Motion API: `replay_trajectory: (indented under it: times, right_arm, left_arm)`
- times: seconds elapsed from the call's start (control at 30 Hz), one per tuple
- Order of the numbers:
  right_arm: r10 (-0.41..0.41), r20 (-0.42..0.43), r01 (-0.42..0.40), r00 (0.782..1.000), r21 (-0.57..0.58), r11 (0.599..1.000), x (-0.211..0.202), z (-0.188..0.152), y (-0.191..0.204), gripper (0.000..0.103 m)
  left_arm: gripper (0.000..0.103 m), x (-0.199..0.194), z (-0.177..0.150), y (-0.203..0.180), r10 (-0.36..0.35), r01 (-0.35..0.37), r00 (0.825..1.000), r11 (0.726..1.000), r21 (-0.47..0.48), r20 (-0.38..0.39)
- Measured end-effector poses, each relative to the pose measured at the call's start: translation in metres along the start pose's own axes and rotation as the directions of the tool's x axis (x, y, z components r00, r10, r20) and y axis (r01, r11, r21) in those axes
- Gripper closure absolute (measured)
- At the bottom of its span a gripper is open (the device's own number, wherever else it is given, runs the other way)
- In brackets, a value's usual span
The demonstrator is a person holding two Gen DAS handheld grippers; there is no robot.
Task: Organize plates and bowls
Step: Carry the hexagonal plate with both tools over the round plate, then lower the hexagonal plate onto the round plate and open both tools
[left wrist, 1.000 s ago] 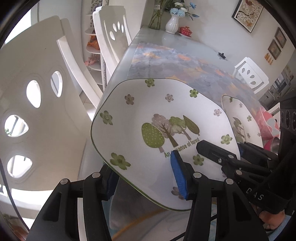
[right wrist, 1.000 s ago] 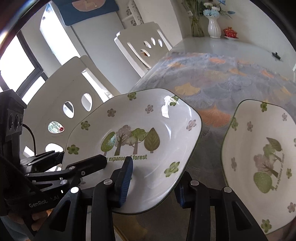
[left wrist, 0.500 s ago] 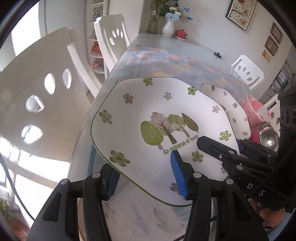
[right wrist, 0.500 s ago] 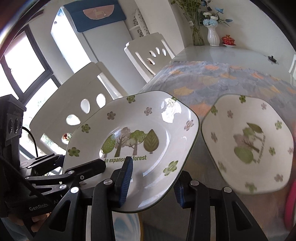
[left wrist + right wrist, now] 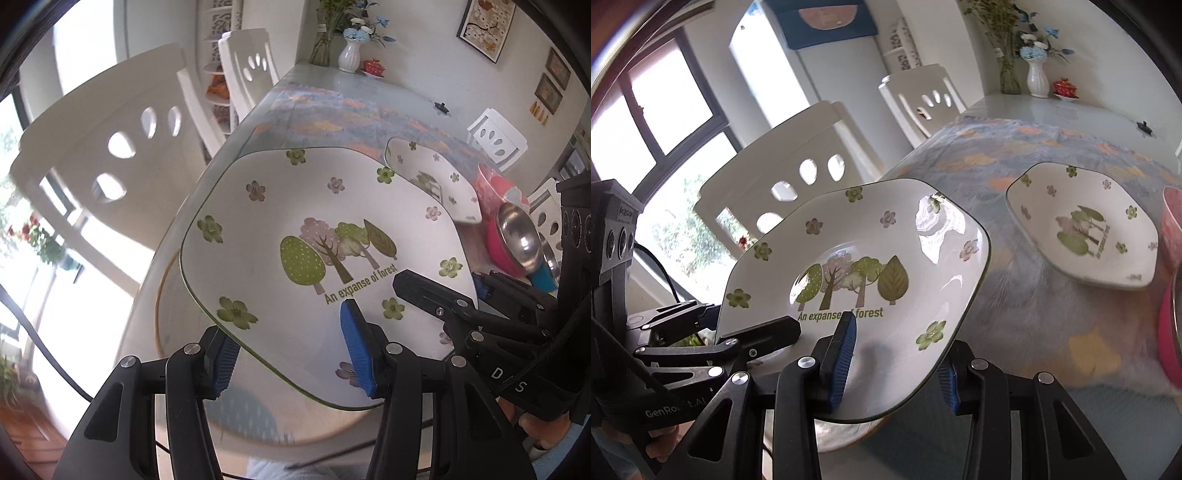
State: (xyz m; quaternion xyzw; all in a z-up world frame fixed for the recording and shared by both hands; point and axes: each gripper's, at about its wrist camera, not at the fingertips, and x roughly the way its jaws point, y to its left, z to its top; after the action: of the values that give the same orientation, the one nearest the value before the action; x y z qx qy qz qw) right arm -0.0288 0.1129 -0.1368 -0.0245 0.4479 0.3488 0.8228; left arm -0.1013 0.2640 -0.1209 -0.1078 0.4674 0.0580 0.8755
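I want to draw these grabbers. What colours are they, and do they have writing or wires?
Both grippers, left and right, are black, with silver screws and ribbed blue pads inside the fingers. White letters mark their bodies; one reads roughly "GenRobot.AI". A black cable curls behind the left one.
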Motion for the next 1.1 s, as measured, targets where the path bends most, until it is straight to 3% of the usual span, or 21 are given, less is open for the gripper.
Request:
replay_trajectory:
  times: [0.43, 0.67, 0.9, 1.1]
  right_arm:
    - [0.028, -0.087, -0.032, 0.996, -0.046, 0.998, 0.005, -0.036, 0.022, 0.064]
    - [0.038, -0.081, -0.045, 0.996, -0.078, 0.996, 0.006, -0.035, 0.032, 0.064]
    - [0.031, -0.117, -0.041, 0.993, -0.086, 0.995, 0.016, -0.04, 0.035, 0.064]
    - [0.048, -0.133, -0.057, 0.99, -0.067, 0.996, 0.016, -0.042, 0.038, 0.064]
  left_arm:
    - [0.054, -0.01, -0.045, 0.01, 0.052, -0.054, 0.998, 0.997, -0.05, -0.044]
    - [0.054, -0.016, -0.045, 0.023, 0.072, -0.074, 0.997, 0.992, -0.1, -0.025]
    - [0.054, -0.01, -0.052, 0.022, 0.087, -0.09, 0.995, 0.993, -0.075, -0.045]
    - [0.054, -0.022, -0.046, 0.023, 0.09, -0.09, 0.996, 0.994, -0.054, 0.0]
